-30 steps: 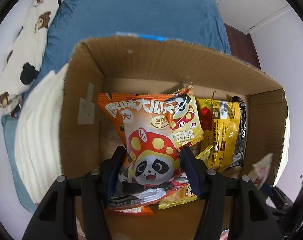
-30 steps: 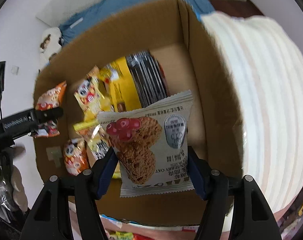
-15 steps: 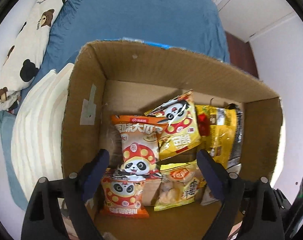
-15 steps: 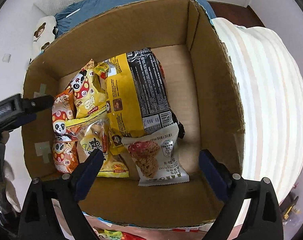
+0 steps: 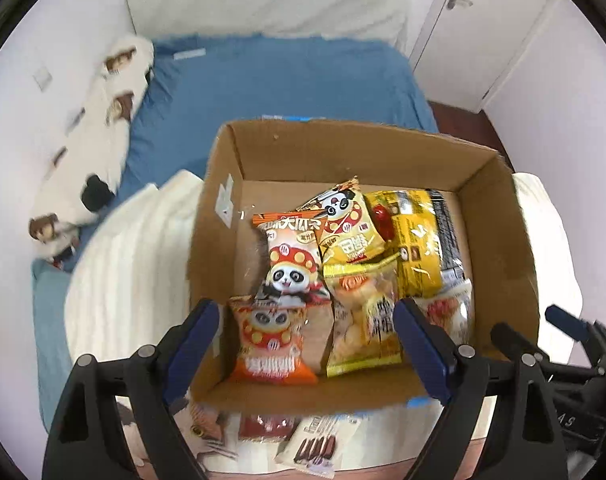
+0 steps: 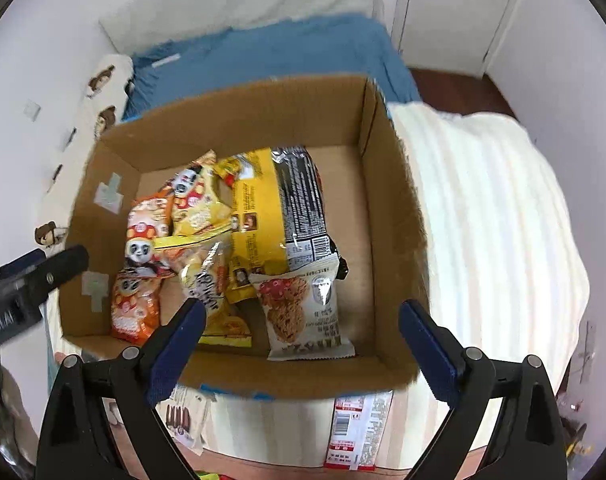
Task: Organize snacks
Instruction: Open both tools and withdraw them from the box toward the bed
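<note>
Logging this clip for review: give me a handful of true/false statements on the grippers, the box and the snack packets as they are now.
1. Both grippers are open and hold nothing. True: the left gripper and the right gripper have their jaws spread wide, empty.
2. The oat cookie packet lies inside the box. True.
3. The box is empty. False: it holds several packets, among them the panda packet and the big yellow bag.
4. The cookie packet lies at the box's far wall. False: it lies near the near wall, by the right gripper.
5. Every snack is boxed. False: a packet with a barcode lies outside, in front of the box.
</note>
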Motion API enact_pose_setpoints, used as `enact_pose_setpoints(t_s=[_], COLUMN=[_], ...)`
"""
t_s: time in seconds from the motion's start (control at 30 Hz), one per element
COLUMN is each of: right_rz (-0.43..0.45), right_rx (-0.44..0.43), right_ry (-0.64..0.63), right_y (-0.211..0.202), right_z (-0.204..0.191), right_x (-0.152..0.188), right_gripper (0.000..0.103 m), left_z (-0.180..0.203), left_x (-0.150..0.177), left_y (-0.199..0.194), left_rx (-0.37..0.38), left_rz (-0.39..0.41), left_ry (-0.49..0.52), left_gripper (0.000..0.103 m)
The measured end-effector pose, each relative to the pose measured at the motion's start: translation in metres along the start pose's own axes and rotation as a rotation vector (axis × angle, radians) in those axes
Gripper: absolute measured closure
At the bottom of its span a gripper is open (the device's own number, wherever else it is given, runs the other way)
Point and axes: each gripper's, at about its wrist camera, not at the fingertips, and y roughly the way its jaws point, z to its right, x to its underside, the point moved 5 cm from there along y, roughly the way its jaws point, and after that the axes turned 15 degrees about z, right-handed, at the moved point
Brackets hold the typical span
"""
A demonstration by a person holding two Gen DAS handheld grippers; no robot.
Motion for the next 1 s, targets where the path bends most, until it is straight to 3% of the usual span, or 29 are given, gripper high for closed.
enact_pose_setpoints(t_s=[0.4, 0.67, 0.83, 0.9, 1.0], right_rz=[0.201, 0.283, 0.287, 0.293, 0.294], right_rx=[-0.031, -0.053, -0.072, -0.078, -0.095], right_ry=[-0.026, -0.022, 0.012, 0.016, 0.003], right_y=[-0.095, -0.152, -0.170, -0.169, -0.157], right_z=[-0.019, -0.016, -0.007, -0.002, 0.005], right_x=[0.037, 0.065, 0.090, 0.101, 0.118], right_gripper=[0.004, 0.004, 0.004, 0.004, 0.004], left_z=[0.009, 0.012, 0.018, 0.019, 0.021], left_x=[0.042, 0.069, 0.091, 0.101, 0.119], left_y=[-0.104, -0.157, -0.165, -0.158, -0.137], left_rx=[-0.016, -0.007, 0.037, 0.052, 0.070], left_rz=[0.195, 0.300, 0.294, 0.268, 0.221], left_ry=[0.031, 0.013, 0.004, 0.002, 0.008], left_gripper=[0.014, 0.014, 0.010, 0.000, 0.000])
